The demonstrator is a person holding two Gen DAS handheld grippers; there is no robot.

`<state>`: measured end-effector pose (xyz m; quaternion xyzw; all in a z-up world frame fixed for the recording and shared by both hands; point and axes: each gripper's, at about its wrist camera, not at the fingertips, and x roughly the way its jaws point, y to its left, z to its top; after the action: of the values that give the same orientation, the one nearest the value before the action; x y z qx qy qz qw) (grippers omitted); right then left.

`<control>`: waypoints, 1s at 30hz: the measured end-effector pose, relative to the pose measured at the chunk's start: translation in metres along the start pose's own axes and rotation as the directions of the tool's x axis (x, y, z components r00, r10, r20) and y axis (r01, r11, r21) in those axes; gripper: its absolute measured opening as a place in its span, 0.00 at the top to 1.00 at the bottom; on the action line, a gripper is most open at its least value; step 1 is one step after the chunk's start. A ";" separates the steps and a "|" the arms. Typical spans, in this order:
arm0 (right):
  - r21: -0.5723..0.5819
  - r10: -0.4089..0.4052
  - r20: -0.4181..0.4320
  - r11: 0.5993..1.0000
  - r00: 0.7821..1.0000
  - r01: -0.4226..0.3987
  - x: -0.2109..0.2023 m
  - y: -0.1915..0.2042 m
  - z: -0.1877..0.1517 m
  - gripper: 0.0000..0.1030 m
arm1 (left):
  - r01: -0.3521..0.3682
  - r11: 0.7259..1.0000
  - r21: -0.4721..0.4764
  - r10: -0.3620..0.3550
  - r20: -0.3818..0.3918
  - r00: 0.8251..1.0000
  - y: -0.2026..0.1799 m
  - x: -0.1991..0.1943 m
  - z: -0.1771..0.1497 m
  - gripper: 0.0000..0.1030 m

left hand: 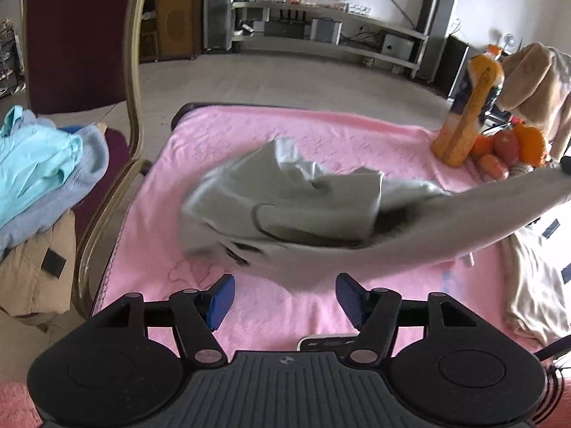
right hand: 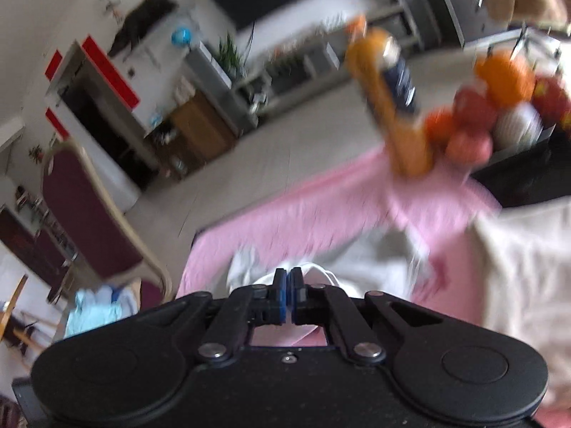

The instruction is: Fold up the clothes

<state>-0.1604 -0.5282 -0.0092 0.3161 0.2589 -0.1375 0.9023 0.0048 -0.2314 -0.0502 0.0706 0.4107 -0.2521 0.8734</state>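
Observation:
A grey garment point(left hand: 321, 210) lies crumpled on the pink blanket point(left hand: 221, 135), with one part stretched up and off to the right edge of the left wrist view. My left gripper point(left hand: 285, 297) is open and empty, just in front of the garment's near edge. My right gripper point(right hand: 288, 285) is shut on the grey garment point(right hand: 357, 267), whose cloth bunches just beyond the fingertips; this view is blurred by motion.
A chair point(left hand: 132, 71) at the left holds a pile of light blue and tan clothes point(left hand: 39, 178). An orange bottle point(left hand: 467, 114) and a heap of fruit point(left hand: 510, 146) stand at the blanket's far right corner. A cream cloth point(left hand: 535, 285) lies at the right. A phone point(left hand: 328, 342) lies near my left gripper.

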 end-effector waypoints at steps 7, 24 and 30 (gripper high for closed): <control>-0.042 -0.239 0.008 0.970 0.971 0.240 0.006 -0.035 0.016 0.99 | -0.031 0.999 0.020 0.032 -0.057 0.998 -0.005 0.020 -0.006 0.38; 0.304 0.085 -0.423 0.951 0.902 0.053 0.112 -0.037 -0.138 0.59 | -0.002 1.000 0.009 0.003 -0.110 0.994 0.002 0.040 -0.033 0.37; 0.535 0.093 -0.351 0.837 0.932 0.117 0.120 -0.051 -0.165 0.56 | 0.017 1.000 -0.017 -0.018 -0.085 0.996 0.009 0.035 -0.034 0.37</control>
<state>-0.1449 -0.4713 -0.2111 0.5786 0.3729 -0.1506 0.7096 0.0043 -0.2260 -0.0995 0.0705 0.4504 -0.2531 0.8533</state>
